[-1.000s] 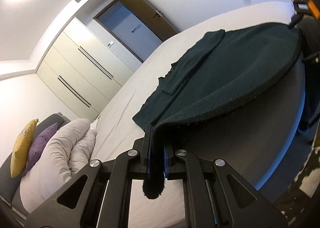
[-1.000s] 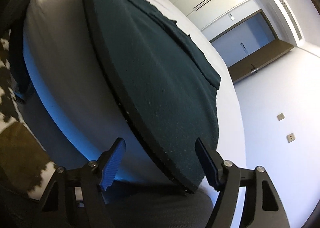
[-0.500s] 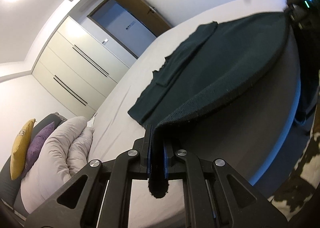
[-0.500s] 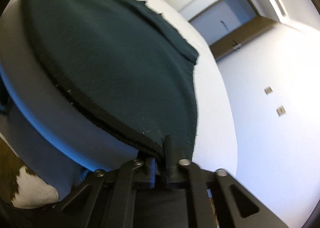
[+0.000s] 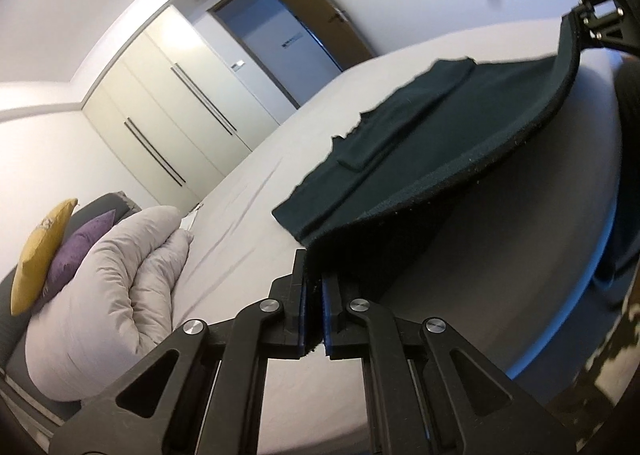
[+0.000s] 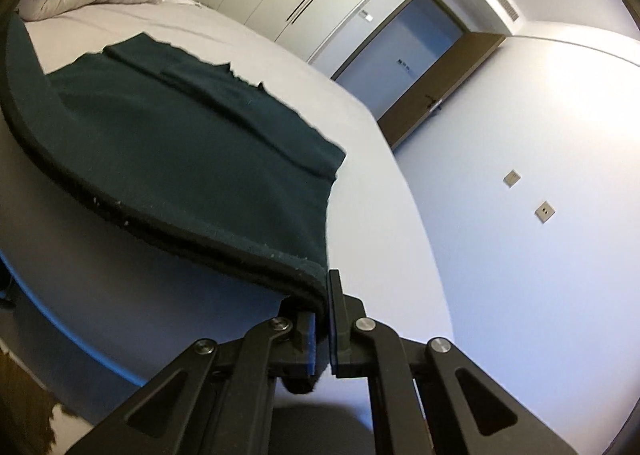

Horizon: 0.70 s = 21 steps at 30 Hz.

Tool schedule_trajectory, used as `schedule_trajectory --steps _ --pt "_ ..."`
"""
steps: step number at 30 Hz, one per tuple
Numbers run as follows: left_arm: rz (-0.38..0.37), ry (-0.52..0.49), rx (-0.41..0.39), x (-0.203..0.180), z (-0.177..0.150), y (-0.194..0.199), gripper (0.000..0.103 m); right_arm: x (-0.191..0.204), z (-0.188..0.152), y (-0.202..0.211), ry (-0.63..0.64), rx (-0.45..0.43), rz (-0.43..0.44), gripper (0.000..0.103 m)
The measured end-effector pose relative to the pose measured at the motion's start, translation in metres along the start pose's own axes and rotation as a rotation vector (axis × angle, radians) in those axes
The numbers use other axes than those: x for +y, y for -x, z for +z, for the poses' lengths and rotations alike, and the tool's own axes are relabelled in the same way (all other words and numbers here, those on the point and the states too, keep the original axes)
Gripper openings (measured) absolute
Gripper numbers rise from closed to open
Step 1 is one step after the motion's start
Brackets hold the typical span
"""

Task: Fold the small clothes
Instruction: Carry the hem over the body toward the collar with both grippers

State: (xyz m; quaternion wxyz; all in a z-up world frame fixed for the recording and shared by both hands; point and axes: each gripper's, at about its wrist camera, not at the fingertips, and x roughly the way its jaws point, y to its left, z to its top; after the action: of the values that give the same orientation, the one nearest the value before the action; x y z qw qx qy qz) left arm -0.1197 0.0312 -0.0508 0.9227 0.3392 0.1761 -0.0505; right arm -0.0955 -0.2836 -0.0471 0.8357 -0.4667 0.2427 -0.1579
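Tongs on both sides are clamped on the same dark green garment (image 5: 420, 159), and it hangs stretched between them above the bed (image 5: 256, 191). In the left wrist view the left tongs (image 5: 313, 311) sit bottom centre, pinched narrow on one hem corner, a tuft of fabric poking out below the blue pads. The right tongs (image 5: 592, 21) show at the upper right edge of that frame, gripping the far hem corner. In the right wrist view the right tongs (image 6: 322, 335) sit bottom centre, their jaws having just been closing, and the hem corner is now nipped between them.

Thick hem edge runs taut from corner to corner, lifted clear of the mattress with shadow beneath it. The garment's far part lies flat on the sheet, a sleeve folded across it, ragged far edge toward the middle of each frame.

Open sheet spreads beyond that far edge, pale and lightly creased, with plenty of free bed toward the wardrobe (image 5: 176, 111) at centre left of the left wrist view. The mattress's rounded near edge curves down the right of that frame.

A bunched white duvet (image 5: 112, 287) lies lower left there, well apart from the garment, with a purple cushion (image 5: 76, 243) and a yellow cushion (image 5: 40, 251) behind it. An open door (image 6: 440, 71) stands upper centre right in the right wrist view.
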Motion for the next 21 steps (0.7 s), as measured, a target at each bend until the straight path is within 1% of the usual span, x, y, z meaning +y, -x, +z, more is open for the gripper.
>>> schedule_trajectory --steps 6,12,14,17,21 --pt "0.016 0.089 -0.022 0.028 0.024 -0.021 0.004 -0.011 0.038 -0.013 0.028 -0.082 -0.028 0.004" --pt "0.032 0.155 -0.047 0.066 0.054 -0.058 0.004 -0.022 0.083 -0.04 0.052 -0.145 -0.032 0.004" --pt "0.024 0.169 -0.043 0.077 0.064 -0.078 0.004 -0.025 0.097 -0.053 0.063 -0.153 -0.028 0.004" --pt "0.016 0.176 -0.031 0.089 0.078 -0.106 0.004 -0.03 0.118 -0.081 0.066 -0.148 0.0 0.004" --pt "0.002 0.187 0.004 0.1 0.096 -0.155 0.004 -0.037 0.143 -0.123 0.068 -0.116 0.04 0.004"
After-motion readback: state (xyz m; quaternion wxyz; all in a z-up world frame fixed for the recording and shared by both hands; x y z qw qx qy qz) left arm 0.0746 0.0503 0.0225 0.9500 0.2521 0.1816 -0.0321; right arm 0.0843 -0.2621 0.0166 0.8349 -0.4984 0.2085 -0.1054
